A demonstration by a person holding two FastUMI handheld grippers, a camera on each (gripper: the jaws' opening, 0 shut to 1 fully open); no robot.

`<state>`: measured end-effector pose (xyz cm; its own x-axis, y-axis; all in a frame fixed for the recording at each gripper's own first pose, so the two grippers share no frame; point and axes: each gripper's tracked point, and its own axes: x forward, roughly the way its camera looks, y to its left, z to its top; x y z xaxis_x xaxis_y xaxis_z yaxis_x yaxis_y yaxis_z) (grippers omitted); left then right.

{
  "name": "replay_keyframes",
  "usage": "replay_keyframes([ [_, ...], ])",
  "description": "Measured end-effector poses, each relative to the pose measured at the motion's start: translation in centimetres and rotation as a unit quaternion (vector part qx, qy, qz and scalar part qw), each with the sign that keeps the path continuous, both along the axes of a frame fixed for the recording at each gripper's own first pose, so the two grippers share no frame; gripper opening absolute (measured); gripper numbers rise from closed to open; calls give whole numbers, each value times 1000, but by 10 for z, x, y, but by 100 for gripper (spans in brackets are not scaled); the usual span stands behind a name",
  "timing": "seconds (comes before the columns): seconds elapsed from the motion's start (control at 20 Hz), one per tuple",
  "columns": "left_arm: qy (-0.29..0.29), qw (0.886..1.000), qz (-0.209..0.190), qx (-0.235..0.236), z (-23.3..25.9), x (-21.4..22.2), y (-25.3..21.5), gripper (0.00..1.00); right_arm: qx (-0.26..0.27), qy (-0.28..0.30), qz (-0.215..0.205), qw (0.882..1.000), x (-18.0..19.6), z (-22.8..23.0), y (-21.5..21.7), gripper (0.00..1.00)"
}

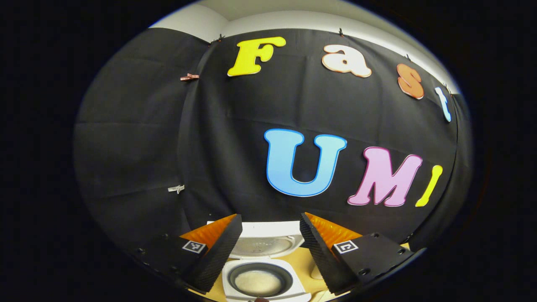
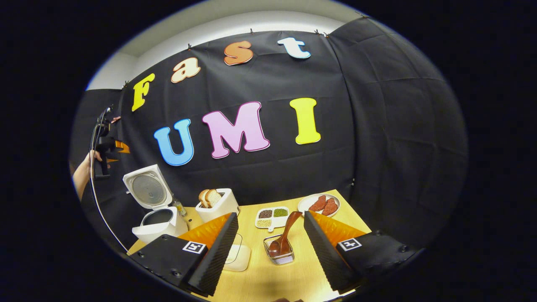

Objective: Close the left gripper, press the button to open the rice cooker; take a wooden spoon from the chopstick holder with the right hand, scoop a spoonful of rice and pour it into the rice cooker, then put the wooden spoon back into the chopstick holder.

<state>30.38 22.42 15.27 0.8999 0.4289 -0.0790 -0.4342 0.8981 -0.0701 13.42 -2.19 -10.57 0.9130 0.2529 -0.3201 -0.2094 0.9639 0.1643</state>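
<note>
Hanging above the rice cooker (image 1: 262, 268), the left gripper (image 1: 268, 251) has its jaws spread wide, nothing between them. Below it the cooker's lid (image 1: 263, 245) stands open and tilted back, and the dark inner pot (image 1: 259, 280) holds a pale layer at the bottom. In the right gripper view the rice cooker (image 2: 157, 218) sits at the far left of the wooden table (image 2: 272, 277), lid (image 2: 147, 186) raised, and a hand (image 2: 86, 167) holds the left gripper (image 2: 110, 147) up beside it, well above the table. The right gripper (image 2: 270, 251) also has its jaws spread apart, empty, just above the table. Between its fingers stands the chopstick holder (image 2: 280, 251), a small mesh basket, with the wooden spoon (image 2: 284, 235) resting in it, bowl down, handle leaning up and away. Behind the holder lies a divided white dish (image 2: 272, 217) with grains in its compartments, a white plate (image 2: 319, 204) with reddish slices to its right, and a white toaster (image 2: 218, 204) with bread slices to its left. A shallow pale tray (image 2: 238, 256) lies just beside the right gripper's left finger.
</note>
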Motion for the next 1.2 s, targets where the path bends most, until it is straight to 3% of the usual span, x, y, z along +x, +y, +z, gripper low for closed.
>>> replay_keyframes([
  [0.4, 49, 999, -4, 12, -53, 90, 62, 95, -32, 10, -19, 999, -28, -8, 22, 98],
  [0.55, 78, 997, 3, -7, -78, 103, 66, 95, -32, 27, 2, 999, -44, -22, 52, 98],
  [0.8, 86, 996, 15, -27, -85, 88, 56, 99, -31, 36, 37, 998, -52, -33, 80, 98],
  [1.2, 120, 991, 19, -56, -122, 22, 13, 99, -16, 39, 64, 997, -44, -41, 86, 98],
])
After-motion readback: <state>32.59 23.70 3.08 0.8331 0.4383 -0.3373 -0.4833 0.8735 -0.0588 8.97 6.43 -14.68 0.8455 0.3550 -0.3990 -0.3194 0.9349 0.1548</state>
